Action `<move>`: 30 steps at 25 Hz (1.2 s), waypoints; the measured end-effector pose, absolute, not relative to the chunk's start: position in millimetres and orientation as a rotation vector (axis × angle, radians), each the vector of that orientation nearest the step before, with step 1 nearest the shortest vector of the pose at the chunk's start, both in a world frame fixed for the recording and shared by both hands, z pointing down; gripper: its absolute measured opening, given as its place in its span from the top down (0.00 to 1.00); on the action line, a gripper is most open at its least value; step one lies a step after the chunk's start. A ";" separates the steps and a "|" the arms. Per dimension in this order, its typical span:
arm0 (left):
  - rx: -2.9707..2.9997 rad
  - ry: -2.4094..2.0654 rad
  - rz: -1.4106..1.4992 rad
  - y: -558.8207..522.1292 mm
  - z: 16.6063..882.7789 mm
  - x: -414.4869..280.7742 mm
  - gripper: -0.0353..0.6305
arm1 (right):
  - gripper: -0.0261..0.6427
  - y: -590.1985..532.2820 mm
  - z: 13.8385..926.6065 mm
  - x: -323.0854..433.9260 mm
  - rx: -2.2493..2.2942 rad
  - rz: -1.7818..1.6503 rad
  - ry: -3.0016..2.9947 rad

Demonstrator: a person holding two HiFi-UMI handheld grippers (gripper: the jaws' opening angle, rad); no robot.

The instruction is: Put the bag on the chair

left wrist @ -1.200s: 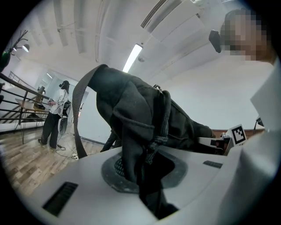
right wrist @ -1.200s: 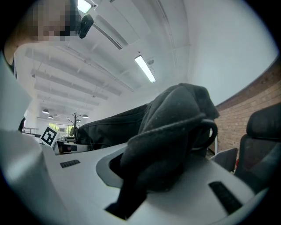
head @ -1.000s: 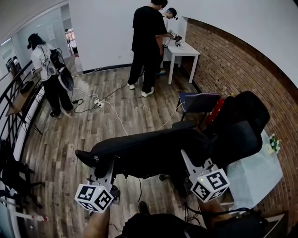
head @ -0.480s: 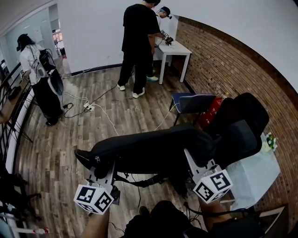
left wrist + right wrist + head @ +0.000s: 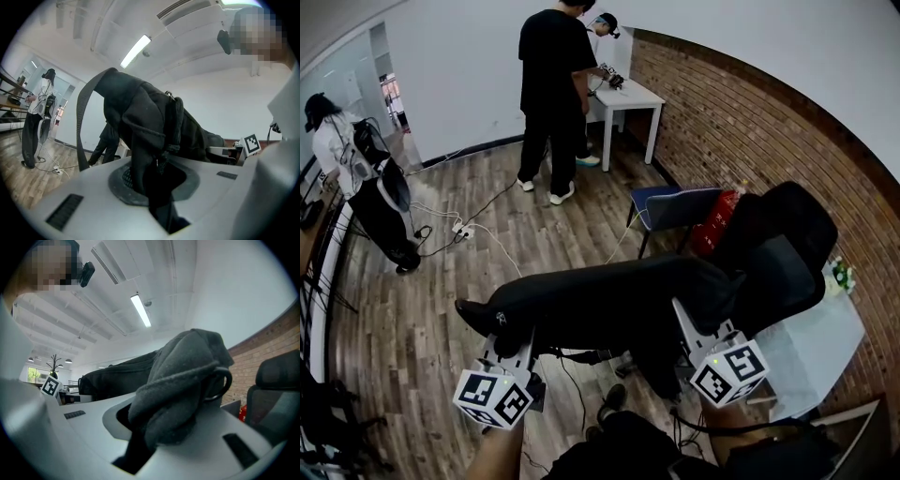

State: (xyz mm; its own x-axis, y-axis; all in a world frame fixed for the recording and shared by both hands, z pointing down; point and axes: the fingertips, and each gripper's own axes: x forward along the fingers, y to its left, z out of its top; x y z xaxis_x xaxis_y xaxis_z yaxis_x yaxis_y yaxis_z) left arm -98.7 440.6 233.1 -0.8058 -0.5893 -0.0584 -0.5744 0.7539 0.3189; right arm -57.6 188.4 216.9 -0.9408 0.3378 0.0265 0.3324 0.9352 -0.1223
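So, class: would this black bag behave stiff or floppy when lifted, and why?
Probably floppy: the bag bunches in the left gripper and right gripper. Likely bulky, needing both ends held. Its loose strap may snag.

It's evenly bright in here under the ceiling strip lights (image 5: 136,50), with only soft shadows on the wood floor (image 5: 422,309) and no harsh glare. The bag (image 5: 600,302) shows as a nearly featureless dark mass. Every view bows hard at its edges, and both gripper views darken at rounded corners, the nearest cloth slightly soft.
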 end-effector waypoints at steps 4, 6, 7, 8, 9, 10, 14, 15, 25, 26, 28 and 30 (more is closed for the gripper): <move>1.018 -2.874 -0.470 423.2 228.5 -125.0 0.86 | 0.85 171.5 218.4 -76.5 -0.471 0.212 -3.057; 1.043 -2.866 -0.457 410.8 226.6 -139.2 0.86 | 0.85 160.1 219.0 -86.4 -0.451 0.225 -3.062; 1.053 -2.862 -0.458 404.0 227.1 -145.2 0.86 | 0.85 153.7 219.8 -90.9 -0.443 0.228 -3.061; 1.060 -2.856 -0.460 397.2 228.1 -150.8 0.86 | 0.85 147.2 220.4 -95.4 -0.435 0.229 -3.060; 1.065 -2.849 -0.460 391.2 228.8 -156.7 0.86 | 0.85 141.5 220.7 -99.9 -0.427 0.229 -3.060; 1.070 -2.841 -0.459 386.3 229.0 -163.1 0.86 | 0.85 137.2 220.6 -104.4 -0.418 0.227 -3.062; 1.105 -2.818 -0.460 370.3 228.6 -186.1 0.86 | 0.85 123.0 219.7 -119.7 -0.370 0.222 -3.072; 1.119 -2.813 -0.456 364.5 227.9 -191.3 0.86 | 0.85 117.8 219.5 -122.7 -0.355 0.225 -3.076; 1.278 -2.734 -0.435 282.0 222.9 -248.2 0.86 | 0.85 47.6 216.3 -146.7 -0.172 0.239 -3.112; 1.294 -2.728 -0.429 273.1 222.0 -252.1 0.86 | 0.85 39.8 216.4 -148.0 -0.156 0.243 -3.117; 1.326 -2.720 -0.421 255.4 219.7 -258.9 0.86 | 0.85 24.1 215.2 -149.9 -0.126 0.246 -3.131; 1.362 -2.710 -0.413 239.1 217.8 -266.1 0.86 | 0.85 10.7 213.9 -151.3 -0.095 0.246 -3.150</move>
State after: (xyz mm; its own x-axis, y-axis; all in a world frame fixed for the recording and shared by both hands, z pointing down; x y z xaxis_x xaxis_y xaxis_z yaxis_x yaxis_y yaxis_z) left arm -266.1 239.1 217.8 -0.6012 -0.7976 -0.0485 -0.7758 0.5681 0.2745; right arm -151.3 10.7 213.9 -0.9980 0.0583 -0.0235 0.0612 0.9861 -0.1547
